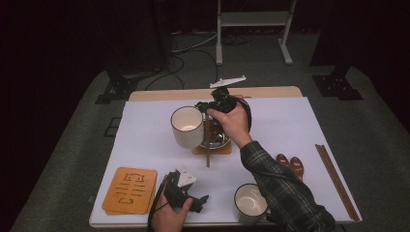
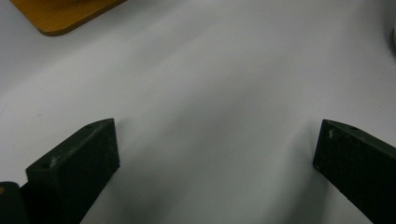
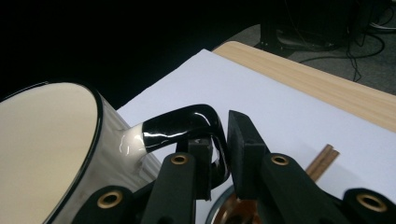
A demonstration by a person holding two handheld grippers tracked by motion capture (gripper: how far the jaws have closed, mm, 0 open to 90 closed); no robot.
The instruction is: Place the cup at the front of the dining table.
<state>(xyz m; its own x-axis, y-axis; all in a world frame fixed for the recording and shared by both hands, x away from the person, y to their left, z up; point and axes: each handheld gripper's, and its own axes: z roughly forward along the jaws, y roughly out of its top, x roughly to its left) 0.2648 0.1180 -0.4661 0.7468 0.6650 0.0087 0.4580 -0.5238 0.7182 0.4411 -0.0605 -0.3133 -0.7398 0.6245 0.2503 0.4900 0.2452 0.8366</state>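
Observation:
A cream mug [image 1: 186, 126] with a dark rim hangs above the white table cover, held by its glossy black handle [image 3: 187, 126]. My right gripper [image 1: 209, 107] is shut on that handle; in the right gripper view my right gripper [image 3: 219, 149] has one jaw through the loop and one outside it. Under it a steel bowl [image 1: 218, 140] sits on a wooden coaster [image 1: 212, 150], with a pair of chopsticks [image 1: 208, 145] across it. My left gripper [image 1: 197, 200] rests near the front edge, open and holding nothing; in its own view my left gripper [image 2: 215, 149] faces bare white cover.
A second mug [image 1: 250, 202] stands at the front, by the right sleeve. Wooden coasters [image 1: 130, 189] are stacked at the front left. Two brown spoons [image 1: 290, 164] and another chopstick pair [image 1: 337, 180] lie at the right. A metal stand [image 1: 254, 19] is on the floor beyond the table.

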